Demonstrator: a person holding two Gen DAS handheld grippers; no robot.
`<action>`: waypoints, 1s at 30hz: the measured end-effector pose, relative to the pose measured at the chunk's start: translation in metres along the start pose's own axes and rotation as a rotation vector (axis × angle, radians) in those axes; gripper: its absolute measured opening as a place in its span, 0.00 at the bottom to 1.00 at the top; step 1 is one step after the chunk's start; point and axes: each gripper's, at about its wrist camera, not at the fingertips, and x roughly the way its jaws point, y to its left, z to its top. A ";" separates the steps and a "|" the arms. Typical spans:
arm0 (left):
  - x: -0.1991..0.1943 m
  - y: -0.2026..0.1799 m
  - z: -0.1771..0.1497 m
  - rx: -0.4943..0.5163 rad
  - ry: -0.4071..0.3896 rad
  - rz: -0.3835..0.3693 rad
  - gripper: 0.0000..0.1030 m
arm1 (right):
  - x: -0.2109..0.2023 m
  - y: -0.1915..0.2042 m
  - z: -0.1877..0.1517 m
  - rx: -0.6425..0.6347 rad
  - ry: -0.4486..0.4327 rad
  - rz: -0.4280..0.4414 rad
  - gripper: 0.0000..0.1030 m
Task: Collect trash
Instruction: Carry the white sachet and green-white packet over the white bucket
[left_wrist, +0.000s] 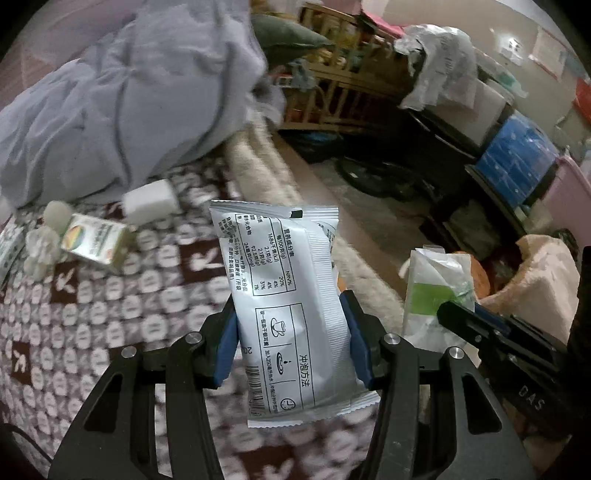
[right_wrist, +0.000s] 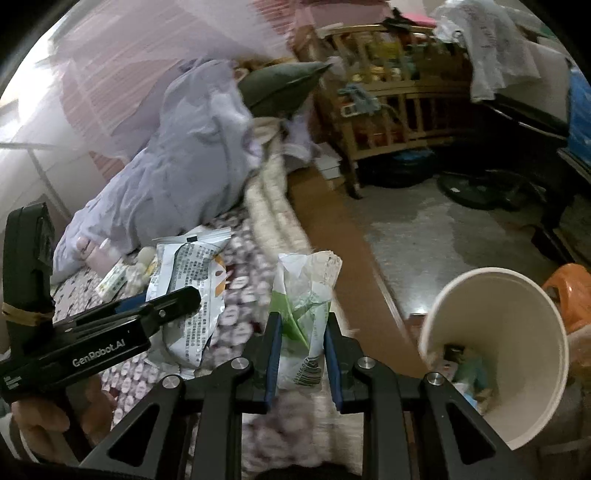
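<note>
Both grippers are loaded, so the step in hand appears to be carrying picked-up trash off the bed toward a container.

The left gripper (left_wrist: 291, 343) has its jaws clamped across a silver food packet (left_wrist: 288, 295), which stands upright between the blue pads in the centre of the left wrist view. The right gripper (right_wrist: 301, 354) has its jaws drawn close together on a crumpled white-and-green wrapper (right_wrist: 303, 310), low centre of the right wrist view. Each gripper shows in the other's view, side by side and near one another.

A white paper cup (right_wrist: 495, 354) sits at the lower right of the right wrist view, tilted with its mouth toward the camera, and some scraps already lie inside. In my judgement this is the collecting vessel. The next move calls for bringing each piece over the cup's mouth in turn and opening the jaws there; the packet is long compared with the cup and may need to go in end first.

Surface: a bed with a brown-and-white patterned blanket (left_wrist: 92, 314). Left on it, at the left of the left wrist view, are a small carton (left_wrist: 98, 240) and a white box (left_wrist: 151, 201). A heaped grey-blue quilt (left_wrist: 129, 92) lies upper left.

Room: bare floor (right_wrist: 424, 236), a wooden cot (right_wrist: 388, 110) packed with goods, and stacked storage at the upper right.
</note>
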 end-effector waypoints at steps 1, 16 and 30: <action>0.002 -0.006 0.001 0.010 0.004 -0.010 0.48 | -0.003 -0.008 0.000 0.009 -0.006 -0.011 0.21; 0.032 -0.094 0.012 0.126 0.046 -0.121 0.48 | -0.034 -0.100 -0.010 0.152 -0.028 -0.150 0.21; 0.071 -0.155 0.011 0.197 0.110 -0.199 0.48 | -0.044 -0.157 -0.022 0.255 -0.026 -0.243 0.21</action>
